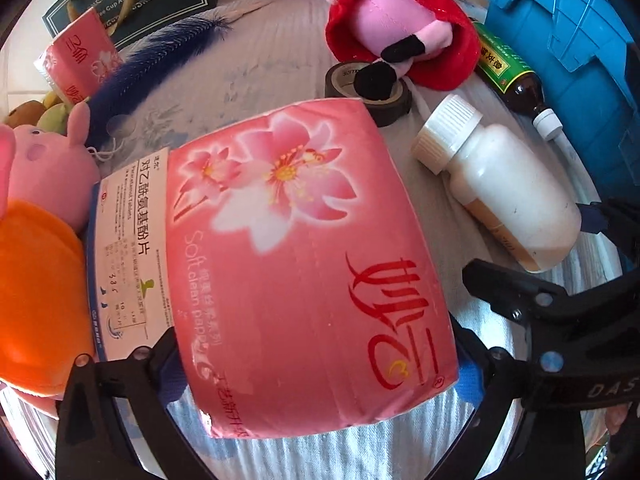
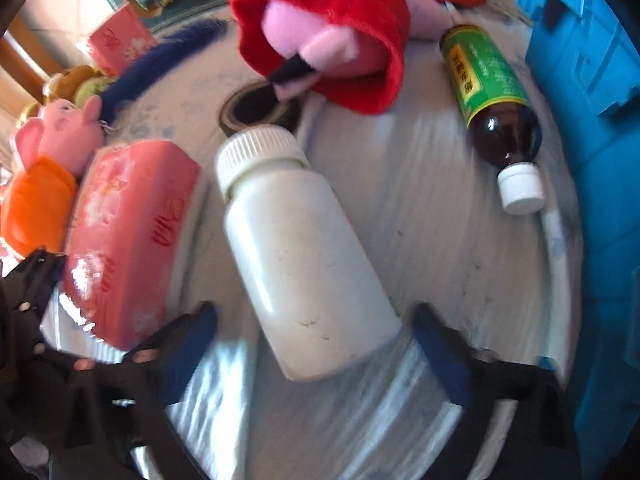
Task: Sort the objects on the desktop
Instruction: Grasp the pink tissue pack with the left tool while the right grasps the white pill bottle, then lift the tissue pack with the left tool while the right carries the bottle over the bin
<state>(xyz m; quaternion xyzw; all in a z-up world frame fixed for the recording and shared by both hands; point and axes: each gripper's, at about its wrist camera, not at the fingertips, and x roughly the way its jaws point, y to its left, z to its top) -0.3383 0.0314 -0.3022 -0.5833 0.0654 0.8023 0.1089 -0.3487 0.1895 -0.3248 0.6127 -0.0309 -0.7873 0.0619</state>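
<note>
A pink tissue pack [image 1: 304, 264] lies on the pale cloth, partly over a white medicine box [image 1: 128, 248]. My left gripper [image 1: 316, 368] points down over it, jaws wide, one finger on each side of the pack with no clear squeeze. A white plastic bottle [image 2: 304, 256] lies on its side with its cap away from me. My right gripper [image 2: 316, 336] straddles its base, open, with cloth showing between each pad and the bottle. In the left wrist view the right gripper's black finger [image 1: 520, 292] sits beside that bottle [image 1: 500, 188].
A pig plush in orange [image 1: 40, 240] touches the medicine box at left. Behind lie a pig plush in red [image 1: 400, 28], a tape roll [image 1: 384, 108], a brown green-labelled bottle [image 2: 496, 92], a blue feather [image 1: 152, 64] and another tissue pack [image 1: 76, 64]. A blue crate [image 2: 592, 60] walls the right.
</note>
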